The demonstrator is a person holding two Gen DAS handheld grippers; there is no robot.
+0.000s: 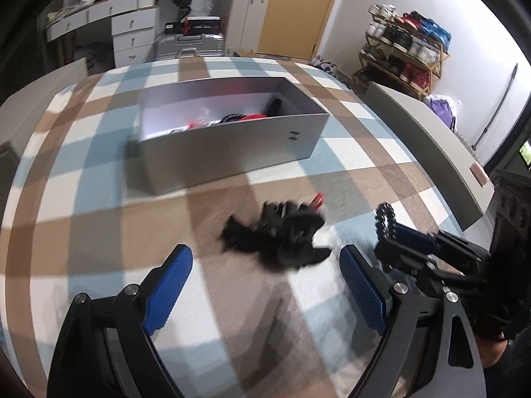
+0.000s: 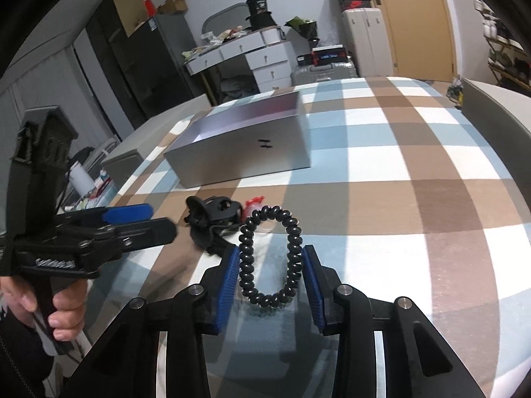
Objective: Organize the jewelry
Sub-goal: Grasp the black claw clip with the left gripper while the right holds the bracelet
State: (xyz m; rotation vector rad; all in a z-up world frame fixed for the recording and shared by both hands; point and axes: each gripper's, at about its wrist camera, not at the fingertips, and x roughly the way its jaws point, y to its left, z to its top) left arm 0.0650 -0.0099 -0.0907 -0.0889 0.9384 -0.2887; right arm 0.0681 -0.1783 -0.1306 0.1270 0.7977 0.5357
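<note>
A grey open box (image 1: 229, 139) stands on the checked bedcover with red and black items inside; it also shows in the right wrist view (image 2: 245, 152). A blurred pile of black accessories (image 1: 282, 235) with a red piece lies in front of it, and shows in the right wrist view (image 2: 212, 219). My left gripper (image 1: 265, 282) is open just short of the pile. My right gripper (image 2: 270, 265) is shut on a black spiral hair tie (image 2: 270, 258), held above the cover; the tie (image 1: 385, 222) shows at the right of the left wrist view.
The checked bedcover (image 2: 398, 199) spreads wide to the right. A grey headboard panel (image 1: 431, 142) runs along the right edge. White drawers (image 1: 129, 33), a suitcase and a shoe rack (image 1: 405, 49) stand beyond the bed.
</note>
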